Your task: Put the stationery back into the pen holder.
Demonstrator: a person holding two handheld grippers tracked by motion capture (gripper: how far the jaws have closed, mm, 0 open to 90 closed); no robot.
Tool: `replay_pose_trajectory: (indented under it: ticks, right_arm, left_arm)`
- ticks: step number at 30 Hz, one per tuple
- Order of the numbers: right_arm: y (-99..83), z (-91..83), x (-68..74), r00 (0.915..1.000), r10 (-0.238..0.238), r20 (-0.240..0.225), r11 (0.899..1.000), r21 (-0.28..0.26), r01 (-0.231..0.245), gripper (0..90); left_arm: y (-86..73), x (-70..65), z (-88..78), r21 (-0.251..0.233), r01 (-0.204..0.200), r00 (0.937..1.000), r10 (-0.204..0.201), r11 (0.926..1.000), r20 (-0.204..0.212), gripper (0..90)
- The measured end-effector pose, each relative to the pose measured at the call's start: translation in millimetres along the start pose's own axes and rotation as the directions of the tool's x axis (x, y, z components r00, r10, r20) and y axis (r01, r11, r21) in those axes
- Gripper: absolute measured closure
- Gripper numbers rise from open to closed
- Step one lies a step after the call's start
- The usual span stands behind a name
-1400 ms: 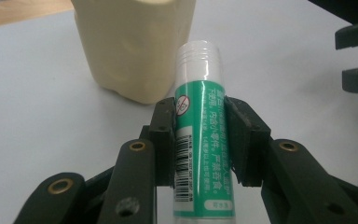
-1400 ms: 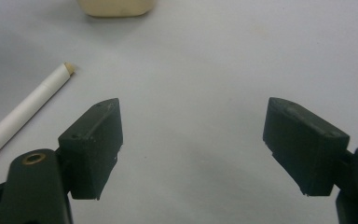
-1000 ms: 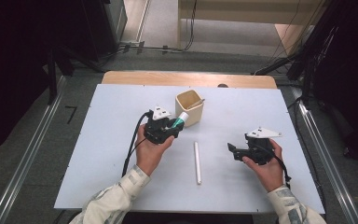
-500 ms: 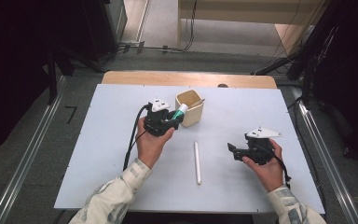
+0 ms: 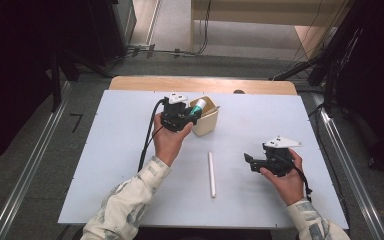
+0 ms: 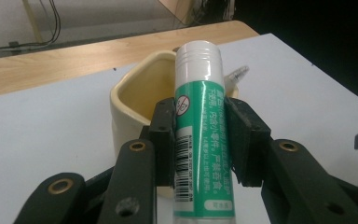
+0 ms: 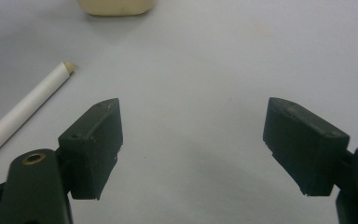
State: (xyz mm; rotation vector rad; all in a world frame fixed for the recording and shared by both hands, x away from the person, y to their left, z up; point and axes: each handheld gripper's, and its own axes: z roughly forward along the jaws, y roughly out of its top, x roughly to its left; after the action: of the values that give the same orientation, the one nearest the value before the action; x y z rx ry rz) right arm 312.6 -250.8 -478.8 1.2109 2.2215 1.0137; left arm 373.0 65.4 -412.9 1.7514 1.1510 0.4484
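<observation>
Glue stick [image 6: 204,140] (white cap first) toward cup [image 6: 135,100]

glue stick [image 6: 204,135]: green label with white print, black barcode, white cap
cup [image 6: 135,100]: pale cream yellow, plain
white stick [image 5: 211,173]: plain white, tan tip
table [image 5: 105,150]: light grey-white top, wooden far edge
left gripper [image 6: 200,140]: black, brass-coloured screws
right gripper [image 7: 193,140]: black
sleeves [image 5: 125,205]: pale, mottled pattern
</observation>
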Motion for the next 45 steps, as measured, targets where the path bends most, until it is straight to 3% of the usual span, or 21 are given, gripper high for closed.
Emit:
replay_pose_trajectory:
  ticks: [14, 24, 35, 45]
  right_arm:
    - [-0.2, 1.1, -0.4, 1.0, -0.003, -0.003, 1.0, 0.002, 0.003, 18.5]
    - [-0.2, 0.9, -0.1, 1.0, -0.007, 0.0, 1.0, 0.003, 0.007, 18.5]
    - [-0.2, 0.9, -0.7, 1.0, -0.007, -0.002, 1.0, 0.002, 0.007, 18.5]
    - [-0.3, 1.0, -1.1, 1.0, -0.004, -0.002, 1.0, 0.002, 0.004, 18.5]
  left_arm:
    - [19.1, 2.7, 22.7, 0.006, 0.028, 0.9993, -0.028, 0.9996, -0.027, 66.9]
    - [29.6, -1.2, 31.4, 0.003, 0.004, 0.9988, -0.004, 1.0, -0.048, 66.9]
    - [33.1, -1.9, 46.1, 0.008, 0.009, 0.9981, -0.009, 0.9999, -0.061, 66.9]
    - [30.6, 1.0, 56.1, 0.016, 0.04, 0.9974, -0.039, 0.9991, -0.061, 66.9]
